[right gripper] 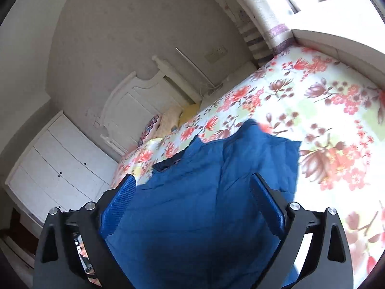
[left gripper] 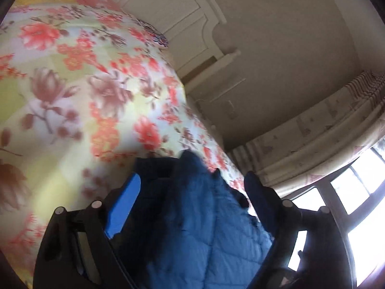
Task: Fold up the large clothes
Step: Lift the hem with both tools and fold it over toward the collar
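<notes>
1. One blue quilted jacket (right gripper: 216, 180) (stitched in squares, rumpled) lies on the floral bed (right gripper: 324, 110).
2. Left tongs (left gripper: 192, 183) and right tongs (right gripper: 192, 190) gape apart over it, pads clear.

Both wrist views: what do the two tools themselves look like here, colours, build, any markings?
Left tool and right tool match: black angular linkage frames with round silver pivot pins, each carrying two flat blue finger pads, finely textured in the right view. No markings, cables or sleeves are visible.
</notes>
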Demonstrator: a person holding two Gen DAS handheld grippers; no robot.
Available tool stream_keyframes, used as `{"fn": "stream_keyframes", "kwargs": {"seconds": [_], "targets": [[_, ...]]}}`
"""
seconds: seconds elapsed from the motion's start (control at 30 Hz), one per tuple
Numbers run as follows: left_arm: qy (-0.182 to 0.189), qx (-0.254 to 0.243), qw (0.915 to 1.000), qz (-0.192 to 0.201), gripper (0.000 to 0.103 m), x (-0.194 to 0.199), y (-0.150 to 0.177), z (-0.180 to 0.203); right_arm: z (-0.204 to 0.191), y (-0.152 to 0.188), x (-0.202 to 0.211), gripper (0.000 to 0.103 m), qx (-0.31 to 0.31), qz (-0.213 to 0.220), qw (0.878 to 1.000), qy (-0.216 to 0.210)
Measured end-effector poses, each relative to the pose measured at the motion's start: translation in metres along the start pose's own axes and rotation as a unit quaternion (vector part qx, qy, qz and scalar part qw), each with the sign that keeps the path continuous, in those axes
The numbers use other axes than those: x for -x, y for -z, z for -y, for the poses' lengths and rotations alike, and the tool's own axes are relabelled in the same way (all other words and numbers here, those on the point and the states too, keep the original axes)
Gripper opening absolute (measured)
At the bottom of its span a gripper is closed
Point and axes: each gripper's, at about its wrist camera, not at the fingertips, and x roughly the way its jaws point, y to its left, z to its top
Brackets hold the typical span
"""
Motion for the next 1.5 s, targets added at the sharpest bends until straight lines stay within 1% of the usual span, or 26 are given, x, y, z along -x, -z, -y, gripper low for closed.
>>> {"fn": "stream_keyframes", "kwargs": {"seconds": [0.07, 0.13, 0.23, 0.33, 0.43, 0.47, 0.5, 0.53, 0.57, 0.6, 0.63, 0.7, 0.73, 0.87, 0.93, 1.0, 1.07, 1.13, 1.17, 1.2, 1.3, 1.33, 1.4, 1.43, 1.47, 1.5], "targets": [[-0.013, -0.020, 0.9997, -0.005, 0.088, 0.006, 0.002, -0.001, 0.000, -0.003, 0.008, 0.092, 0.032, 0.006, 0.999, 0.038], [-0.024, -0.054, 0.9979, -0.027, 0.089, 0.000, 0.000, 0.007, 0.002, -0.011, 0.007, 0.092, 0.076, 0.003, 0.993, 0.089], [-0.036, -0.112, 0.9919, -0.048, 0.089, -0.021, -0.006, 0.029, -0.001, -0.024, -0.003, 0.092, 0.130, -0.009, 0.985, 0.116], [-0.068, -0.190, 0.9766, -0.075, 0.090, -0.051, -0.005, 0.050, 0.007, -0.035, -0.027, 0.092, 0.144, -0.039, 0.982, 0.119], [-0.105, -0.246, 0.9582, -0.101, 0.090, -0.089, -0.003, 0.061, 0.017, -0.040, -0.054, 0.092, 0.142, -0.077, 0.980, 0.115], [-0.110, -0.255, 0.9540, -0.112, 0.090, -0.099, -0.002, 0.064, 0.018, -0.040, -0.063, 0.089, 0.143, -0.088, 0.979, 0.112], [-0.113, -0.263, 0.9495, -0.129, 0.085, -0.110, 0.000, 0.063, 0.018, -0.037, -0.069, 0.076, 0.147, -0.099, 0.978, 0.109], [-0.110, -0.267, 0.9473, -0.140, 0.047, -0.118, 0.002, 0.060, 0.017, -0.033, -0.075, 0.062, 0.155, -0.108, 0.976, 0.107], [-0.108, -0.271, 0.9436, -0.157, 0.021, -0.123, 0.006, 0.058, 0.014, -0.027, -0.072, 0.034, 0.165, -0.107, 0.975, 0.106], [-0.107, -0.275, 0.9432, -0.153, 0.013, -0.121, 0.010, 0.057, 0.009, -0.022, -0.068, 0.022, 0.180, -0.092, 0.973, 0.109], [-0.092, -0.287, 0.9443, -0.131, 0.006, -0.112, 0.014, 0.061, 0.000, -0.017, -0.059, 0.018, 0.202, -0.071, 0.970, 0.114], [-0.073, -0.307, 0.9445, -0.090, 0.005, -0.090, 0.020, 0.071, -0.019, -0.012, -0.046, 0.011, 0.238, -0.036, 0.962, 0.127], [-0.057, -0.306, 0.9472, -0.076, 0.005, -0.076, 0.020, 0.077, -0.031, -0.011, -0.036, 0.010, 0.251, -0.020, 0.959, 0.131], [-0.002, -0.301, 0.9533, -0.030, 0.004, -0.030, 0.003, 0.115, -0.079, -0.028, -0.001, 0.007, 0.280, 0.035, 0.952, 0.116], [0.002, -0.306, 0.9520, -0.012, 0.004, -0.023, -0.013, 0.137, -0.102, -0.047, 0.002, 0.007, 0.292, 0.055, 0.948, 0.116], [-0.017, -0.304, 0.9527, -0.006, 0.005, -0.036, -0.031, 0.153, -0.112, -0.068, -0.008, 0.007, 0.290, 0.061, 0.947, 0.127], [-0.045, -0.296, 0.9540, -0.015, 0.005, -0.063, -0.045, 0.157, -0.108, -0.087, -0.031, 0.007, 0.277, 0.053, 0.947, 0.151], [-0.085, -0.281, 0.9551, -0.036, 0.005, -0.101, -0.052, 0.145, -0.089, -0.100, -0.062, 0.007, 0.241, 0.025, 0.956, 0.168], [-0.091, -0.270, 0.9573, -0.050, 0.005, -0.116, -0.053, 0.136, -0.075, -0.102, -0.081, 0.007, 0.223, 0.005, 0.958, 0.179], [-0.098, -0.260, 0.9586, -0.063, 0.005, -0.131, -0.050, 0.123, -0.059, -0.099, -0.101, 0.007, 0.214, -0.016, 0.957, 0.195], [-0.153, -0.253, 0.9498, -0.102, 0.008, -0.183, -0.026, 0.076, -0.009, -0.073, -0.148, 0.007, 0.187, -0.078, 0.949, 0.240], [-0.156, -0.241, 0.9502, -0.121, 0.010, -0.195, -0.019, 0.062, 0.009, -0.065, -0.158, 0.008, 0.163, -0.099, 0.954, 0.232], [-0.160, -0.217, 0.9545, -0.128, 0.011, -0.200, -0.018, 0.045, 0.025, -0.067, -0.156, 0.008, 0.124, -0.097, 0.965, 0.208], [-0.155, -0.206, 0.9585, -0.121, 0.015, -0.196, -0.022, 0.043, 0.026, -0.070, -0.153, 0.008, 0.119, -0.092, 0.966, 0.208], [-0.158, -0.206, 0.9589, -0.115, 0.016, -0.194, -0.024, 0.043, 0.025, -0.070, -0.152, 0.008, 0.122, -0.092, 0.966, 0.211], [-0.171, -0.208, 0.9571, -0.108, 0.025, -0.191, -0.026, 0.043, 0.024, -0.072, -0.152, 0.013, 0.127, -0.097, 0.965, 0.206]]}}
